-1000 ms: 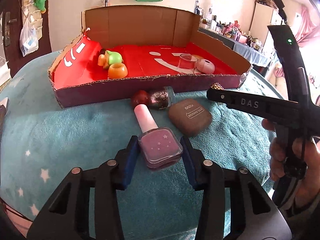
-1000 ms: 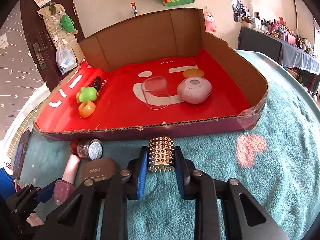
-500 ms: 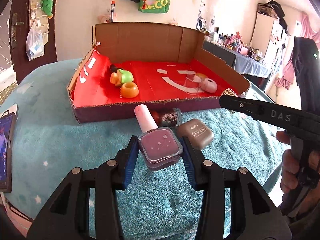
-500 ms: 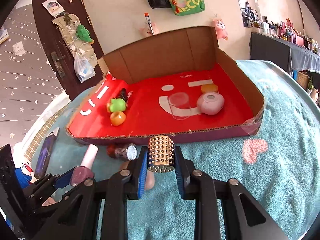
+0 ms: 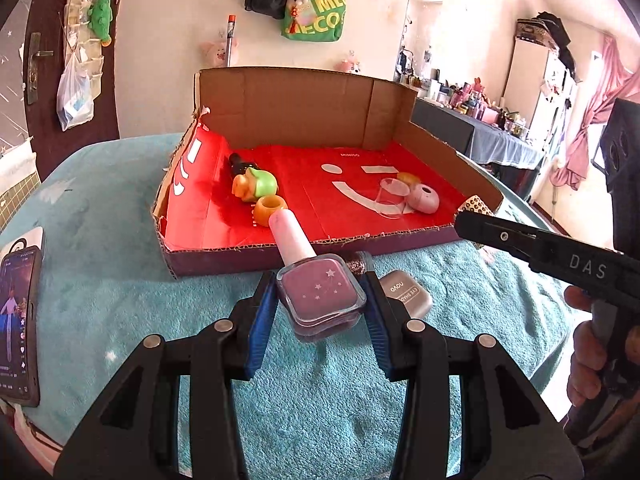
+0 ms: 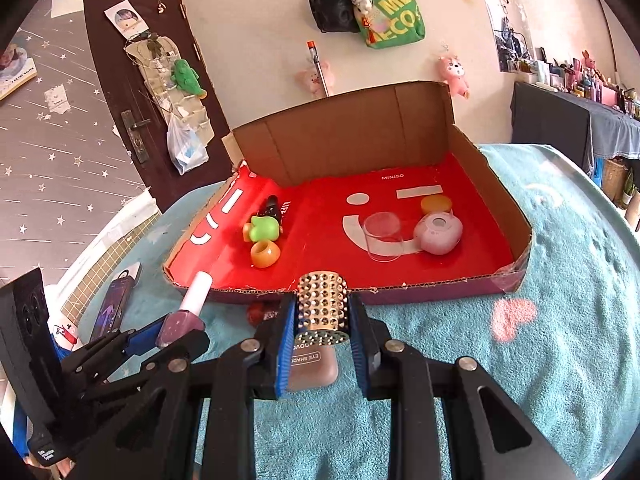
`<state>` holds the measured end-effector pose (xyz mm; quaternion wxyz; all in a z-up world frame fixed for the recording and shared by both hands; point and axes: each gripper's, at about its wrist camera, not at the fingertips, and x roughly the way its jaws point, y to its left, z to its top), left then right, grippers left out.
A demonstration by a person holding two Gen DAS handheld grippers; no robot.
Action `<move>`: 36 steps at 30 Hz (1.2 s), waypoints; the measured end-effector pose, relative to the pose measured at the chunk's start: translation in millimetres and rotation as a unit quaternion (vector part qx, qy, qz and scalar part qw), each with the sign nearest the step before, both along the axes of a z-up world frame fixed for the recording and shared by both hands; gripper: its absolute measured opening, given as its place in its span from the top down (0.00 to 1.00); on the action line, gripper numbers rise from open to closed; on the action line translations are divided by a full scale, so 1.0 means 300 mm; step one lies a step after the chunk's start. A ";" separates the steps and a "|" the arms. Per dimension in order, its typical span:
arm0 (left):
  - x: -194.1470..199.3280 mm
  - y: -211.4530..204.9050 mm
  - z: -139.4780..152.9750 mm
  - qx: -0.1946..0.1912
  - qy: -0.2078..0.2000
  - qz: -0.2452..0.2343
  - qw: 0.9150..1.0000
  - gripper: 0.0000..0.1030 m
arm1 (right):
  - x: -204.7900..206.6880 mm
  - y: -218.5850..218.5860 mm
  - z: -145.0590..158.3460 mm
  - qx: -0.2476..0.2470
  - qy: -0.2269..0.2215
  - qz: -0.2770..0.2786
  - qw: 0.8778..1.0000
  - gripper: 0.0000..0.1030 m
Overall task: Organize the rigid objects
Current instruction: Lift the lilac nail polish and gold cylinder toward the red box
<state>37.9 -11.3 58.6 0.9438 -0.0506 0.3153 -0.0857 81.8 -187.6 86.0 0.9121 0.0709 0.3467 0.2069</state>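
Both items have been lifted off the teal blanket (image 5: pixel 100 280) toward the red-lined box (image 5: pixel 224 252): the nail polish bottle (image 5: pixel 320 296) is clamped in the left claw (image 5: pixel 320 304), the studded cylinder (image 6: pixel 323 306) in the right claw (image 6: pixel 323 320). Placement inside seems next; the eyeshadow case (image 5: pixel 406 294) is left on the blanket.

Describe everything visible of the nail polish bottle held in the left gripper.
The nail polish bottle is a square, clear-walled bottle of mauve polish printed with small white stars, topped by a long pale pink cap. It looks like glass with a plastic cap. The left gripper clamps its two sides between blue pads, holding it clear of the teal blanket, cap pointing toward the cardboard box.
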 end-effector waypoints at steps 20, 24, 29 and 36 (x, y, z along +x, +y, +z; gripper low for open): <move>0.044 0.033 0.013 -0.011 0.004 -0.006 1.000 0.61 | 0.003 0.010 -0.002 0.004 0.002 0.007 1.000 0.74; 0.056 0.036 0.015 -0.012 0.006 -0.007 1.000 0.61 | 0.005 0.010 -0.003 0.004 0.003 0.007 1.000 0.74; 0.072 0.040 0.015 -0.015 0.008 -0.009 1.000 0.61 | 0.007 0.013 -0.005 0.003 0.002 0.008 1.000 0.74; 0.101 0.046 0.006 -0.014 0.015 -0.010 1.000 0.61 | 0.026 0.019 -0.017 0.001 0.005 0.009 1.000 0.74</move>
